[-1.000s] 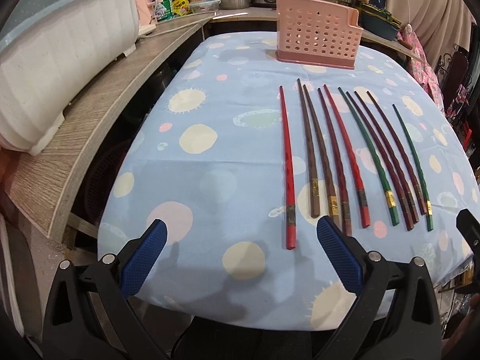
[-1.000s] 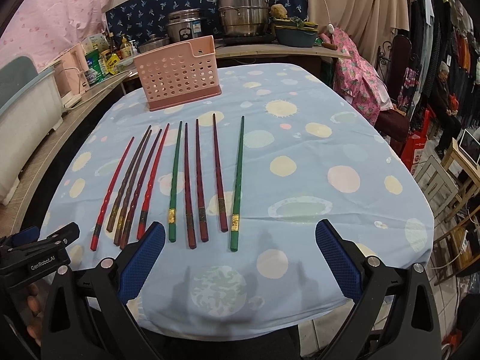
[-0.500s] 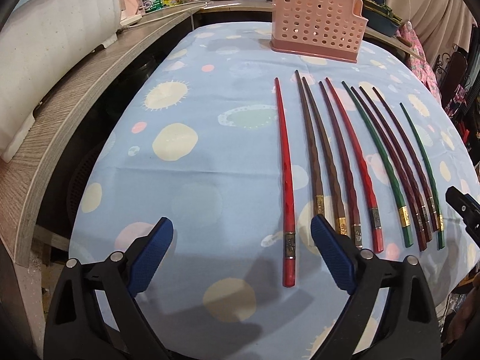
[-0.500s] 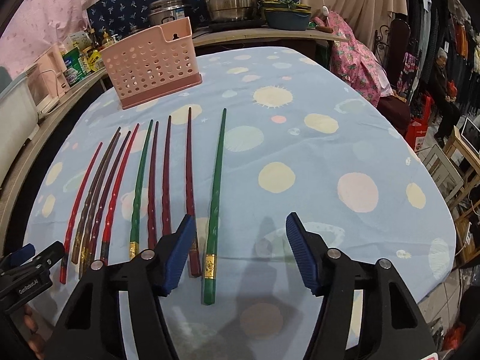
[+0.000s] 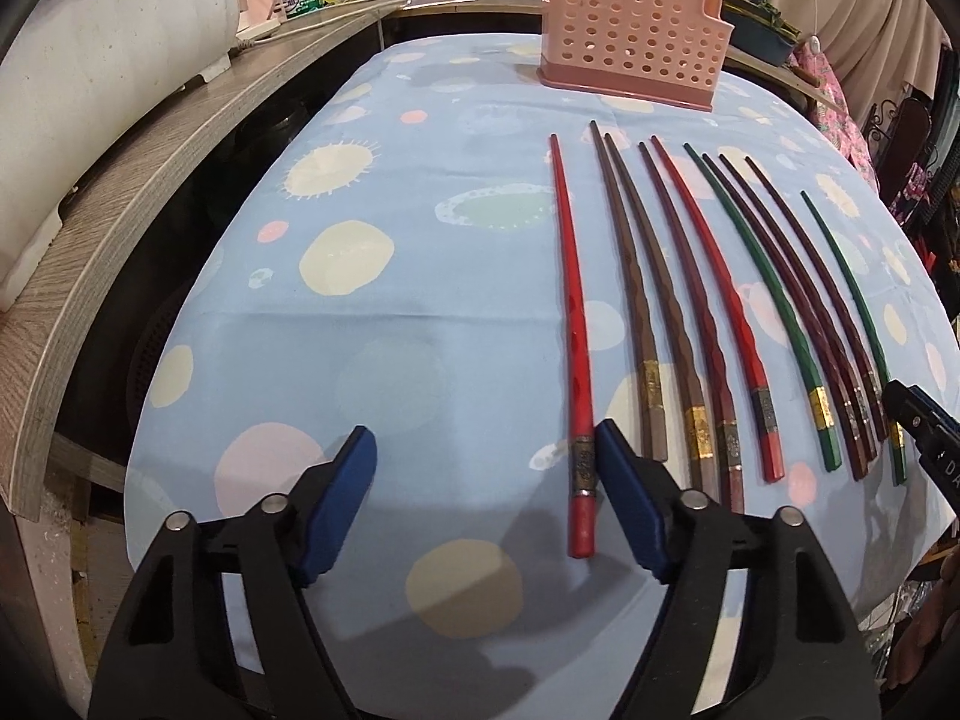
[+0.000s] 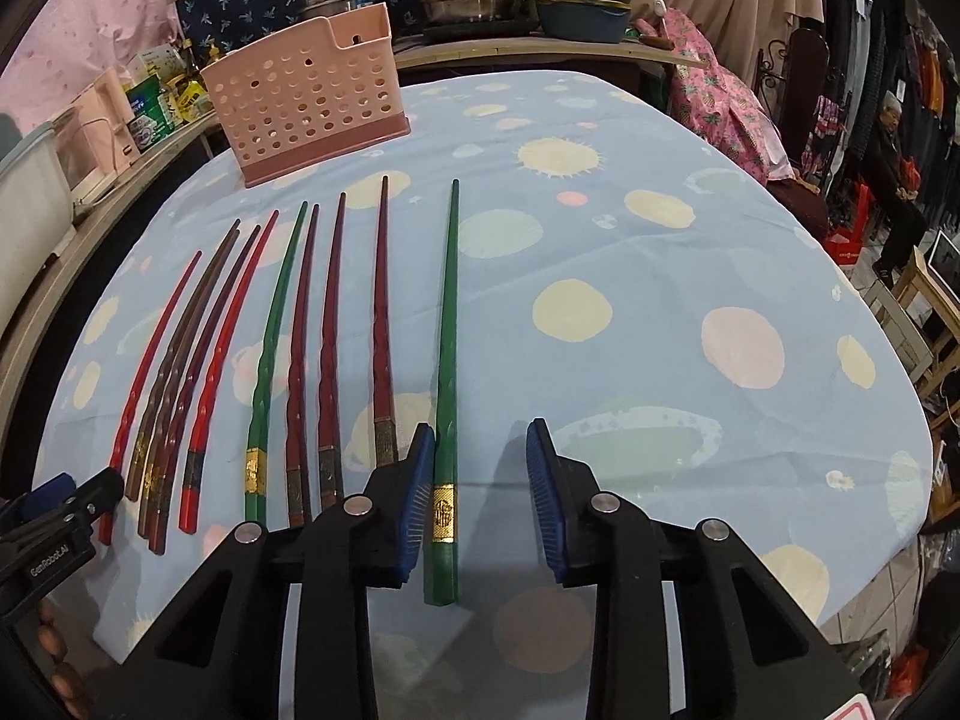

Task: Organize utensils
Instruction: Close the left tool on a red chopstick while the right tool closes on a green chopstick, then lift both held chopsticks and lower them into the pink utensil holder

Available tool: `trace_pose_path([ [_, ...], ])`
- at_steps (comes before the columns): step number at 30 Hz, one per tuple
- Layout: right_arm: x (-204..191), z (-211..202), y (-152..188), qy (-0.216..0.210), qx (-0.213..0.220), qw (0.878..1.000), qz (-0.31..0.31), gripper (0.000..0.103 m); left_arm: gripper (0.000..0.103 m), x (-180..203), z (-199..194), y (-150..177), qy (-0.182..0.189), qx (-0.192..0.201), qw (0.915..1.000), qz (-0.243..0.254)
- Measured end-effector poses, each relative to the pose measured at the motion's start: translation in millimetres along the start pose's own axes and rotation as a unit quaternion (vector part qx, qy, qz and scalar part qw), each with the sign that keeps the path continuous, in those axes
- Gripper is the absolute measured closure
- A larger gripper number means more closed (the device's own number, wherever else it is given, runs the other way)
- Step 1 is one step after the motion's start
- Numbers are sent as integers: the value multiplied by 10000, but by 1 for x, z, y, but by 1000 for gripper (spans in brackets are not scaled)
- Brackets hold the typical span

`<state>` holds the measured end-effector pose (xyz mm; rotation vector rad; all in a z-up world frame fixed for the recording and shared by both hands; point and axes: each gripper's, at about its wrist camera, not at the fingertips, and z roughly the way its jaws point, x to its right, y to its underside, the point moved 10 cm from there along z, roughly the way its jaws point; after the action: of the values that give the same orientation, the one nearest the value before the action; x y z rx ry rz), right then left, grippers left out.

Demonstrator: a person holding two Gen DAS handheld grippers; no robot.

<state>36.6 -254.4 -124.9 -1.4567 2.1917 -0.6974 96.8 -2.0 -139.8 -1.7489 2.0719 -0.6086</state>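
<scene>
Blue pads frame the action at the bottom of both views. Left gripper (image 5: 485, 495) has its jaws spread wide and grasps nothing, with the right-hand pad just beside the butt end of the red chopstick (image 5: 570, 354), the leftmost of the row, in the centre of the left wrist frame. Right gripper (image 6: 480, 501) is parted too, narrower, straddling the handle of the green chopstick (image 6: 445, 360) at lower centre of its frame; its left pad sits right against the stick, though contact I cannot confirm, and the right pad is clear of it. Seven more chopsticks (image 6: 300, 354) lie side by side between those two, on the spotted blue tablecloth (image 6: 630, 252). Pink perforated utensil holder (image 5: 630, 48) stands upright at the top of the left view, upper left in the right view.
</scene>
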Motion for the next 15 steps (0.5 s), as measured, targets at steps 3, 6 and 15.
trace_pose_path([
  [3,2,-4,5,42,2,10000,-74,81,52,2,-4,2,53,20,10000,14],
  [6,4,-7,8,10,-22,10000,-76,89,78,2,-8,2,111,9,9999,10],
  [15,8,-27,9,-149,114,9998,-18,96,96,0,-25,4,297,65,9995,-54],
])
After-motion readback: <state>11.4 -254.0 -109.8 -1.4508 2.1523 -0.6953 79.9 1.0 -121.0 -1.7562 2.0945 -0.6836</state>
